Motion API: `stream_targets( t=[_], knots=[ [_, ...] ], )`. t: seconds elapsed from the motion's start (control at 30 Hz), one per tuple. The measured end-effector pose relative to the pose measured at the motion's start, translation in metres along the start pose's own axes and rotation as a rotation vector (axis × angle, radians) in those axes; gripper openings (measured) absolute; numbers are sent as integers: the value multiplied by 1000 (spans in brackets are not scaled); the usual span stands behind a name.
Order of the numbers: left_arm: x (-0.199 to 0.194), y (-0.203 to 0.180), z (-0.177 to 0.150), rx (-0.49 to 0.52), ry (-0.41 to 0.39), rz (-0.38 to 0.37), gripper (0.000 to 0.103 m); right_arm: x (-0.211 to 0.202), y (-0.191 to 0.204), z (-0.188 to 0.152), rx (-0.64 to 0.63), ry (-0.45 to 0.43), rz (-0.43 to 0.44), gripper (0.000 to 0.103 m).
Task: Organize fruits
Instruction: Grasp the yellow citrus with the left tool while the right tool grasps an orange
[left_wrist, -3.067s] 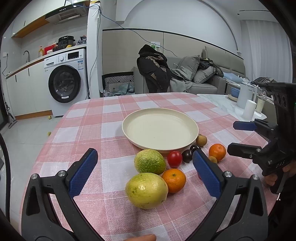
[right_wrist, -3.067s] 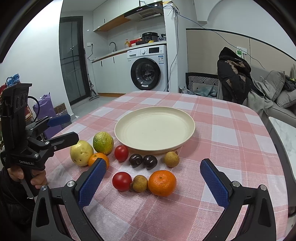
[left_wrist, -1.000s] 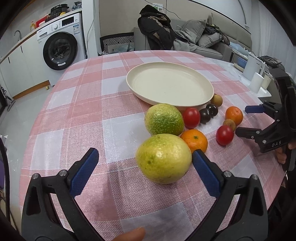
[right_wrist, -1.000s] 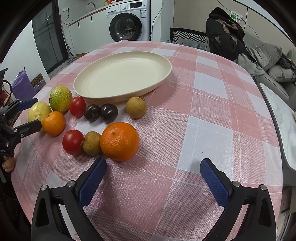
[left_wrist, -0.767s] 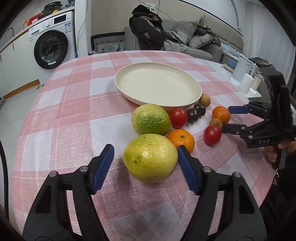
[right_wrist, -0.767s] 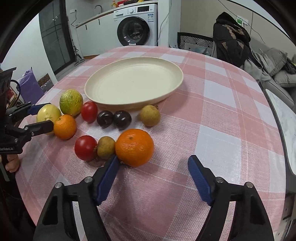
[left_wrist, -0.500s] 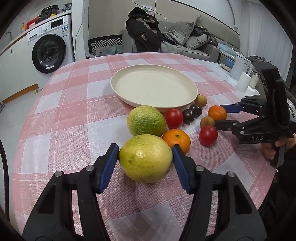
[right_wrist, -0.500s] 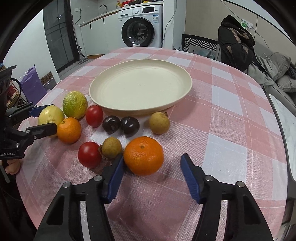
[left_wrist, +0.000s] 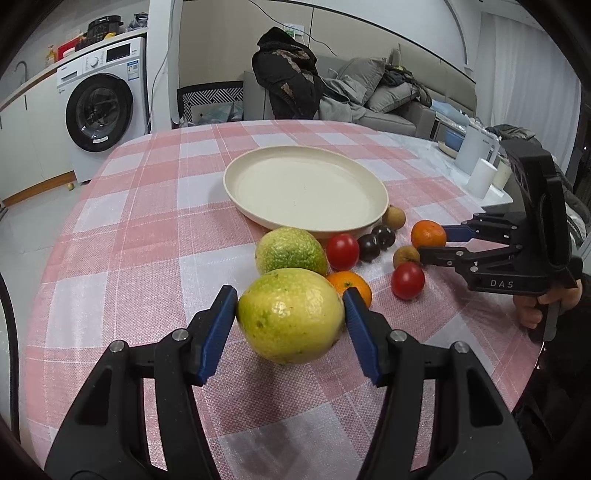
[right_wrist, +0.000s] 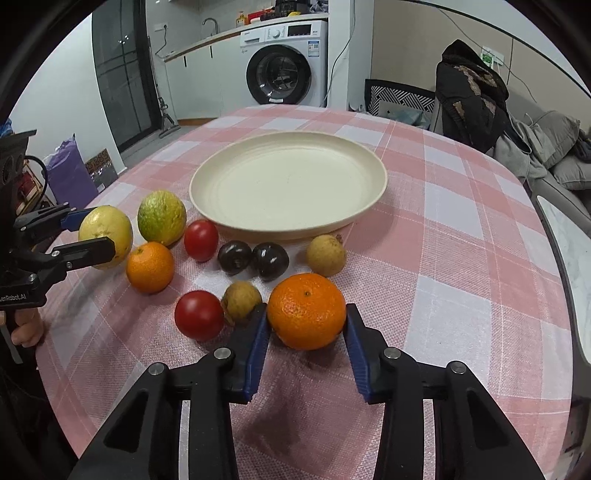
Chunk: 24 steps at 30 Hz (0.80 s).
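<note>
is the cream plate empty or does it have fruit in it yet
Empty. The cream plate shows only its bare inner surface in both wrist views; every fruit, including the big orange, lies outside its rim on the checked tablecloth.

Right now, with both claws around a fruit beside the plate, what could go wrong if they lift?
1. The right claw is closing on the large orange; its left finger touches the small brown fruit, which may roll against the tomato.
2. The left claw grips the round yellow-green citrus only at its sides; it may slip out.
3. Both fruits head to one plate, so the claws may collide.
</note>
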<state>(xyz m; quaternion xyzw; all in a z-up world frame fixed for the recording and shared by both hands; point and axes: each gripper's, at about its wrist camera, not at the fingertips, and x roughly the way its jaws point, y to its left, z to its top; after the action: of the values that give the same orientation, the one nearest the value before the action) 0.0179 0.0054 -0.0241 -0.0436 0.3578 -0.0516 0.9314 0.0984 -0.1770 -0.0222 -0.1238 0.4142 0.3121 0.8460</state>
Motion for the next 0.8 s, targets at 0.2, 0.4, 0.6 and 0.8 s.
stream_targets(
  t=[0.2, 0.4, 0.6, 0.8],
  knots=[
    [-6, 2, 10, -14, -43, 30, 57, -11, -3, 2, 36, -71, -6, 41],
    [-9, 0, 22, -27, -79, 50, 57, -17, -3, 8, 51, -110, 0, 41],
    [-3, -7, 40, -10, -108, 49, 57, -20, -5, 18, 60, -138, 2, 41],
    [11, -13, 55, 5, -116, 59, 57, -18, -9, 35, 80, -150, 33, 41]
  ],
)
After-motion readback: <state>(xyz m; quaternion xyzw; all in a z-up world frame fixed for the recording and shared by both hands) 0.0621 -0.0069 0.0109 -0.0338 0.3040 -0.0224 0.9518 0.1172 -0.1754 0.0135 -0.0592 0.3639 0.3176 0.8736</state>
